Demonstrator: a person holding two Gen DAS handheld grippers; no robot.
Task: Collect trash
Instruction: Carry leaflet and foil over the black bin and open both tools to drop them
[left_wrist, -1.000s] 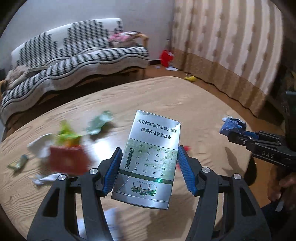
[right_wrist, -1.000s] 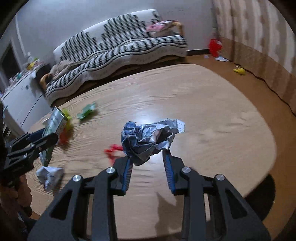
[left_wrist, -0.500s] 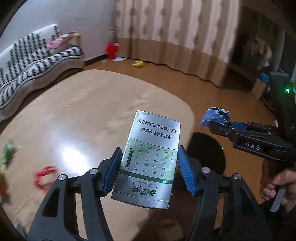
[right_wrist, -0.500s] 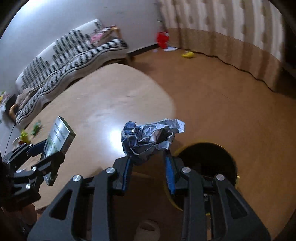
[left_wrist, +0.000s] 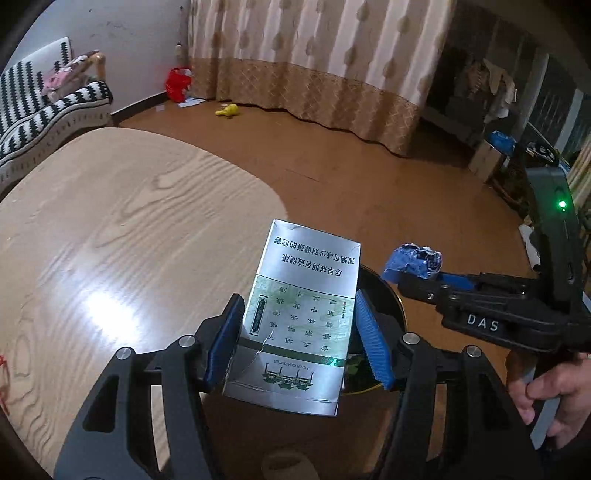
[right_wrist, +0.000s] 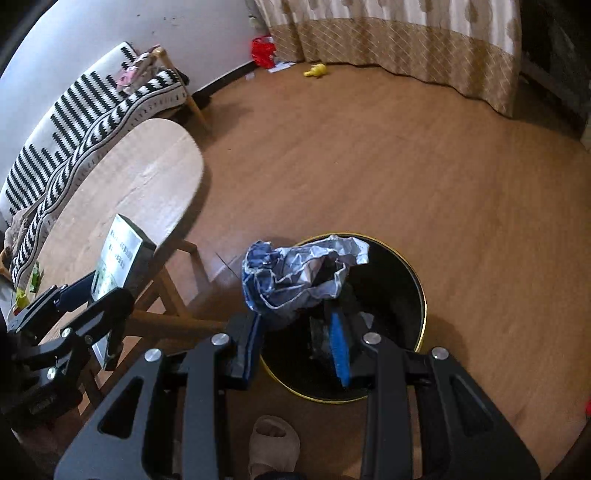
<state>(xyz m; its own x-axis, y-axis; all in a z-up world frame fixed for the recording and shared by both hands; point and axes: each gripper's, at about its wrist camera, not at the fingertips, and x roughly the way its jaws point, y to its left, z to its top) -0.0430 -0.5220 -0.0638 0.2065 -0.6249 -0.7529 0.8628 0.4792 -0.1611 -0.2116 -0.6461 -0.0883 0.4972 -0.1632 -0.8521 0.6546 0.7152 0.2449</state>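
Both claws loaded: left claw (left_wrist: 297, 334) half-open, clamped on silver cigarette pack (left_wrist: 299, 325) past surface (left_wrist: 129, 240) edge; right claw (right_wrist: 297, 341) narrow, pinching crumpled foil wrapper (right_wrist: 295, 275) above black bin (right_wrist: 391, 295).

Striped sofa (right_wrist: 92, 110), wooden table (left_wrist: 110, 229), patterned curtain (left_wrist: 314, 62), yellow toy (right_wrist: 316, 70) on floor, slipper (right_wrist: 273, 441)

Bench (left_wrist: 122, 229): light wood, rounded end, bare near it.
Floor (right_wrist: 369, 155): black gold-rimmed bin (right_wrist: 413, 273), yellow toy (right_wrist: 316, 70), red bag (right_wrist: 263, 51) are borne.
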